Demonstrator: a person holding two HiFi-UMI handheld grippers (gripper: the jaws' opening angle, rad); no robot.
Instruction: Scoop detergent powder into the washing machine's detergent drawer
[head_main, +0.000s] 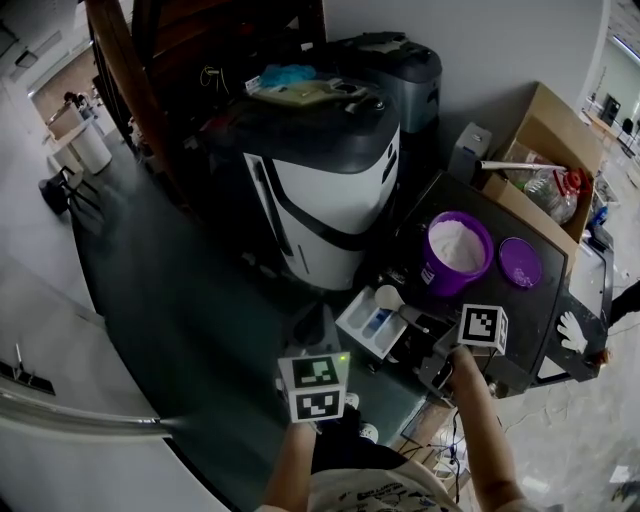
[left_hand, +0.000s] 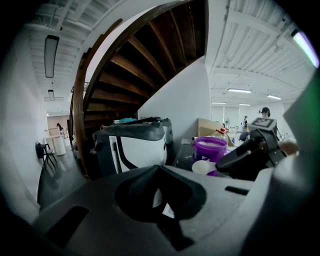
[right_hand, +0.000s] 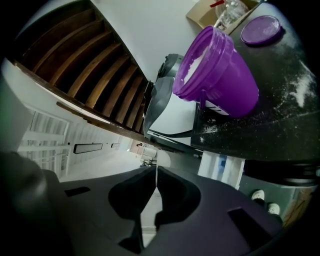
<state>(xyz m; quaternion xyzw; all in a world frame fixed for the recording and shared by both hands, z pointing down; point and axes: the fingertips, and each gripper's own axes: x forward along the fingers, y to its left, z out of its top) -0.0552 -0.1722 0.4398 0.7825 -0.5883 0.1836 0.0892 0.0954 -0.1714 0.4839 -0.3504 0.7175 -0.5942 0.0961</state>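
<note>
White scoop (head_main: 388, 297) hovers over the drawer (head_main: 366, 330), clamped in the right gripper (right_hand: 156, 172), forearm stretched forward. Left gripper (left_hand: 159, 172) hangs back, closed and empty.

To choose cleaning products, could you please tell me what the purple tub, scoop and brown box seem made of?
Purple tub: likely plastic, smooth and slightly glossy, with moulded rim rings.
Scoop: probably plastic, plain smooth white.
Brown box: apparently cardboard, matte tan, with folded flaps.
</note>
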